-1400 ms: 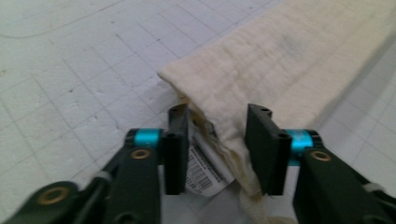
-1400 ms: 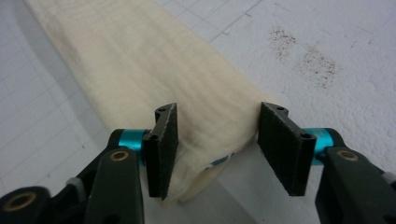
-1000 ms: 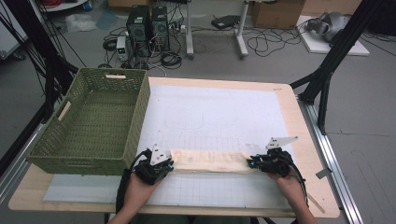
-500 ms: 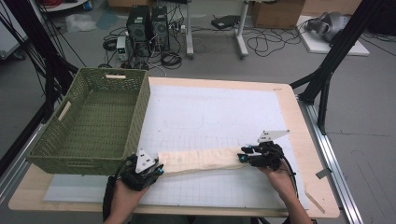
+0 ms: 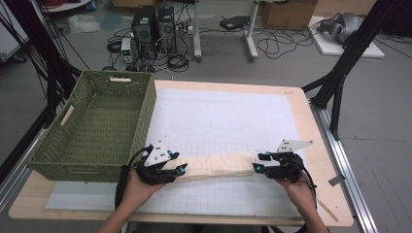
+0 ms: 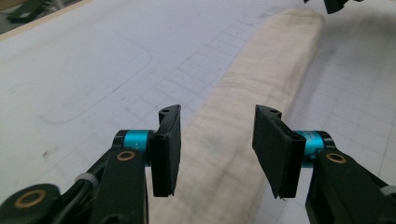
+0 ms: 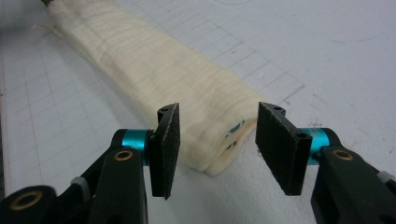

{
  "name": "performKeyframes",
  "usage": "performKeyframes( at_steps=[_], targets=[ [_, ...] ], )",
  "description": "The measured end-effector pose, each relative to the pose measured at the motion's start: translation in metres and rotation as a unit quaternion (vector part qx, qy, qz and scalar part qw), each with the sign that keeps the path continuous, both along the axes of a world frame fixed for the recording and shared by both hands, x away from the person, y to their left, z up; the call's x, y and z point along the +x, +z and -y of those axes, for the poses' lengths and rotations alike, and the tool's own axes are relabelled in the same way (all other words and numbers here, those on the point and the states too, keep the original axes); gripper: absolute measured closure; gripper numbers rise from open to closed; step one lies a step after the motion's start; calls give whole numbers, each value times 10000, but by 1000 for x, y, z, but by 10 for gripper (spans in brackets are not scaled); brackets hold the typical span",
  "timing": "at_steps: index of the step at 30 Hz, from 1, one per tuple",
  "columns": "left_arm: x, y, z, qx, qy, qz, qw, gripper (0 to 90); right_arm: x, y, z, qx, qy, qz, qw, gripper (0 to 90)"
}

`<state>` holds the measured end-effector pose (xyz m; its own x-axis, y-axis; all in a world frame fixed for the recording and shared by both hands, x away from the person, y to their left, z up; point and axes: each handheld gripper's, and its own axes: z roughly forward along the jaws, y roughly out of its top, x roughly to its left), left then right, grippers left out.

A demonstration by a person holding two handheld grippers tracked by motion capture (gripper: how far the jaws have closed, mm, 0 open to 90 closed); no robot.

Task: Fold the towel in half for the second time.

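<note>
A long folded cream cloth (image 5: 218, 166) lies flat across the near part of the white grid mat (image 5: 218, 116). My left gripper (image 5: 180, 169) is at its left end and my right gripper (image 5: 257, 162) at its right end, each held in a hand. The jaws of both have just been opening. In the left gripper view the left gripper (image 6: 218, 111) stands open, with the cloth (image 6: 261, 70) running away below the gap and no pad touching it. In the right gripper view the right gripper (image 7: 218, 108) is open just above the cloth's end (image 7: 149, 65).
A green woven basket (image 5: 145, 116) stands on the left of the wooden table (image 5: 311, 145), close to my left hand. Black frame legs stand off the right side. Computers and cables lie on the floor beyond the far edge.
Both grippers were shut on the cloth's ends a second ago. They have opened and let go, and the cloth now rests on the mat. The left hand has lifted slightly.
</note>
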<state>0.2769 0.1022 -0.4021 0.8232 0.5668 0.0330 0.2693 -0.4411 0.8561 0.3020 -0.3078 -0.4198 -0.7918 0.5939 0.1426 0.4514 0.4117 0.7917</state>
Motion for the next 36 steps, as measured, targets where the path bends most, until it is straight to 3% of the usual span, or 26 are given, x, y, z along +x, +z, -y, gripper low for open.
performKeyframes(
  at_steps=[7, 12, 25, 36],
  targets=[
    [14, -2, 20, -54, -537, -60, 9985, 481, -7, 0, 8, 108, -22, 2, 9999, 450],
    [21, -1, 34, -29, -716, -33, 9974, 463, -11, -2, 12, 171, -47, -57, 9998, 423],
    [36, -1, 47, -78, -814, -271, 9963, 490, -13, 0, 13, 204, -131, 86, 9997, 327],
    [36, -1, 48, -74, -860, -293, 9958, 478, -16, -1, 14, 234, -151, 80, 9996, 289]
  ],
)
